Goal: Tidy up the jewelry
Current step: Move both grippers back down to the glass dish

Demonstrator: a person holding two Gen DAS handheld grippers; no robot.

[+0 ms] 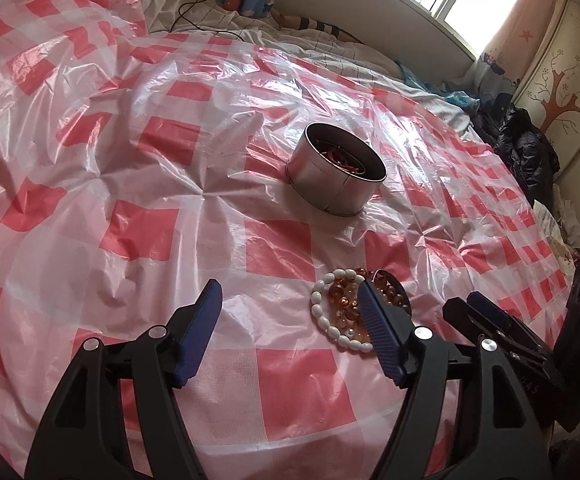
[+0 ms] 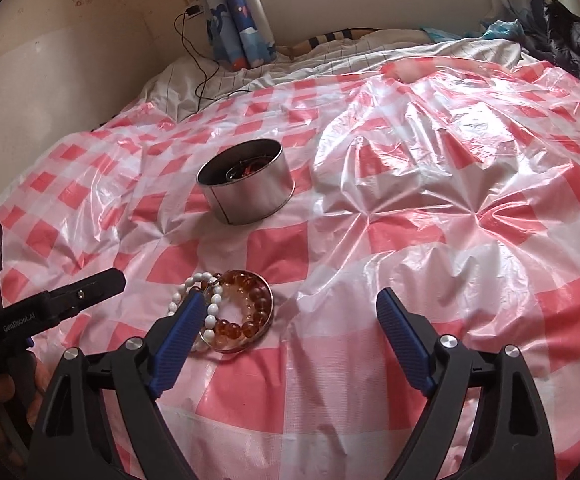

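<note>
A round metal tin (image 1: 337, 170) stands on the pink-checked plastic sheet, with red items inside; it also shows in the right wrist view (image 2: 246, 182). A white bead bracelet (image 1: 323, 316), an amber bead bracelet (image 1: 343, 300) and a metal bangle lie in a small pile nearer to me, also in the right wrist view: white (image 2: 212, 308), amber (image 2: 252, 304). My left gripper (image 1: 290, 300) is open and empty, its right finger over the pile. My right gripper (image 2: 291, 304) is open and empty, its left finger over the white beads.
The checked plastic sheet (image 1: 170, 200) covers a bed. A black cable (image 2: 198, 60) runs from a wall socket onto the bedding. Dark clothes (image 1: 525, 148) are heaped at the bed's right side. A curtain (image 2: 238, 16) and window are behind.
</note>
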